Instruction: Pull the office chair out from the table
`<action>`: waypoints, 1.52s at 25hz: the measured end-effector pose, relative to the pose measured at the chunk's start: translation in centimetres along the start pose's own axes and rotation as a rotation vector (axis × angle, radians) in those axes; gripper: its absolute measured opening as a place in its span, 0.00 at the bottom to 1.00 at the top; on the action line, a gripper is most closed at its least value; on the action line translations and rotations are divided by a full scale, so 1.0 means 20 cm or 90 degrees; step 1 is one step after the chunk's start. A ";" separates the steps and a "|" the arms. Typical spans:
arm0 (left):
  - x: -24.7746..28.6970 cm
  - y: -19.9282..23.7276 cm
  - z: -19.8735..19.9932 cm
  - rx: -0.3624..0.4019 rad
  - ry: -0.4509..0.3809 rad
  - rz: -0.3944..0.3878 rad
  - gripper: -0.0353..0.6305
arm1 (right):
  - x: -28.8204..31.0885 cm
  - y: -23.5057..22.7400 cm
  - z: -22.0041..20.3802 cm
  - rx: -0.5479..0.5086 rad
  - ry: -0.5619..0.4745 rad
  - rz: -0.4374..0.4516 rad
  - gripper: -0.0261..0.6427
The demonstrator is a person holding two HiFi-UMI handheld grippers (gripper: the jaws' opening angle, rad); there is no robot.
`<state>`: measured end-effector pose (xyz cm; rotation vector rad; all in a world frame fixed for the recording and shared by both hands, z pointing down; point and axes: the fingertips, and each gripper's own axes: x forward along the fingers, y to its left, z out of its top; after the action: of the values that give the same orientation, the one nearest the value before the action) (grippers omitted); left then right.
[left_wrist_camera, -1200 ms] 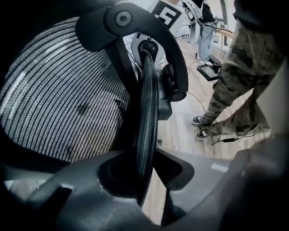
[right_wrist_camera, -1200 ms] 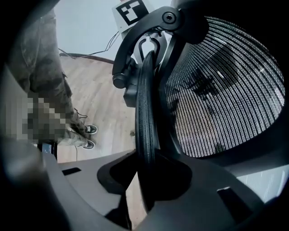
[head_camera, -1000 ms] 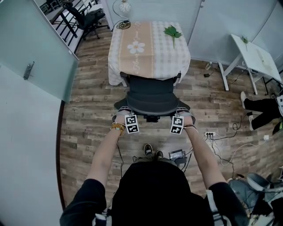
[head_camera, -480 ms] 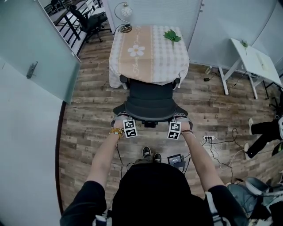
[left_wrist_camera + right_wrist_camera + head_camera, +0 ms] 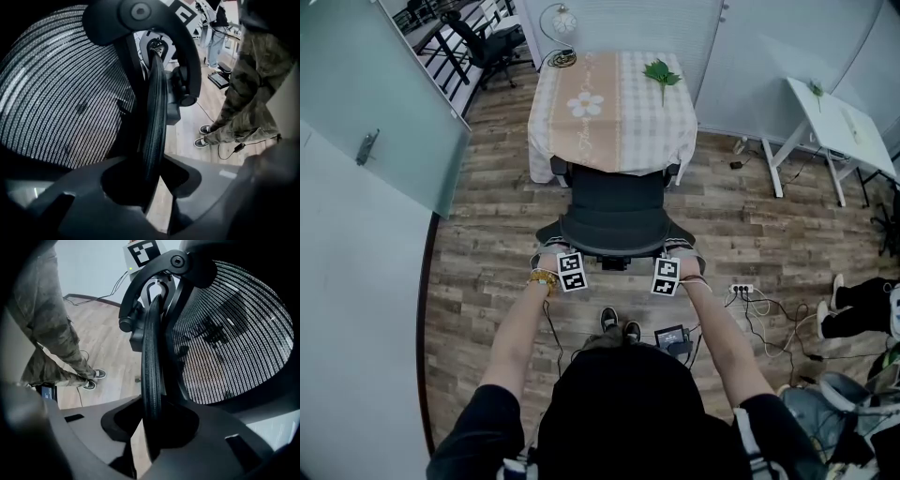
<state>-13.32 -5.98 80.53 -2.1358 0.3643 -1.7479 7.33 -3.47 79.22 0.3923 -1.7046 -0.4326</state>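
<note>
- Head view: office chair (image 5: 614, 211) sits close against the cloth-covered bench (image 5: 670, 117).
- Left claw (image 5: 563, 255) is clamped on the chair back's rim (image 5: 154, 117).
- Right claw (image 5: 673, 257) is clamped on the same rim.

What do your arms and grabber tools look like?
The left tool and right tool are dark grey, with chunky jaws. Each carries a white cube printed with black square markers. The sleeves are short and black, and a gold bracelet sits on the left wrist.
</note>
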 end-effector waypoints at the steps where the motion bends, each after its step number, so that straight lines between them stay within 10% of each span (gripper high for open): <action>1: -0.01 -0.01 0.00 0.001 0.001 0.001 0.23 | -0.01 0.01 0.00 -0.001 -0.001 -0.001 0.17; 38: -0.08 -0.23 0.04 0.004 -0.006 0.007 0.23 | -0.10 0.21 0.01 0.013 0.024 0.000 0.17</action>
<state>-13.04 -1.03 80.88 -2.1319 0.3665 -1.7306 7.45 1.20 79.65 0.4128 -1.6736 -0.4065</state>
